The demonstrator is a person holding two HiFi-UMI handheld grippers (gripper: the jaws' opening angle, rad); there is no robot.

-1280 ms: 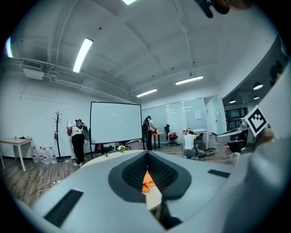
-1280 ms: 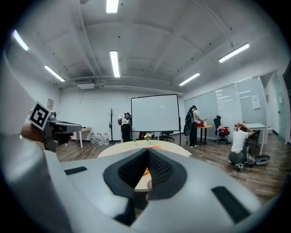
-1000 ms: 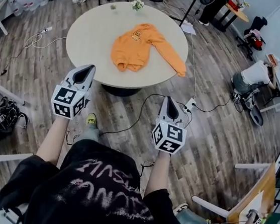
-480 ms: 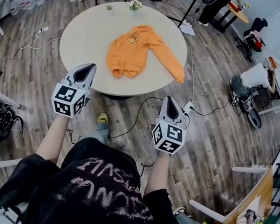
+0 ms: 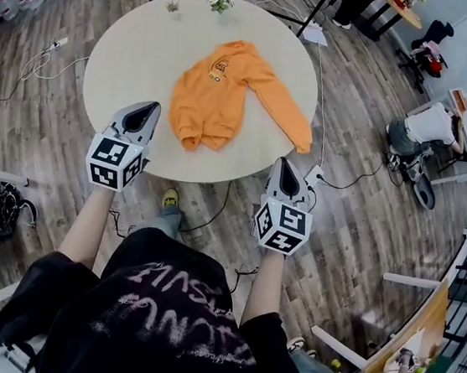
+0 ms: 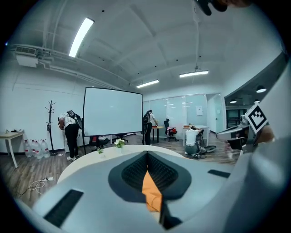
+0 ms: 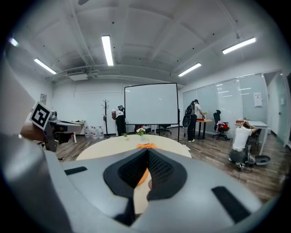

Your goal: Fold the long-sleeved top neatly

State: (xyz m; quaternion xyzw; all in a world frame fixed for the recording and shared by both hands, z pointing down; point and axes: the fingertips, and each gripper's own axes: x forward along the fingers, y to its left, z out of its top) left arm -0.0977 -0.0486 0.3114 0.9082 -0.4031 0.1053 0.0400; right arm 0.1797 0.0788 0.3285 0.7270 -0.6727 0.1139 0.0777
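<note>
Head view, orange top (image 5: 211, 94), one sleeve out of sight, left gripper (image 5: 146, 112), right gripper (image 5: 284, 166), both closed, empty

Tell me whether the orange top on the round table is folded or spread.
Spread, not folded: the orange top lies flat on the round table, one sleeve stretched toward the edge, hem rumpled.

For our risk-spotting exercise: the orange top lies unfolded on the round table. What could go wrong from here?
The sleeve lies near the right edge of the table; a tug might drag the top off. A cable runs across the floor by the person's feet: a trip risk.
</note>
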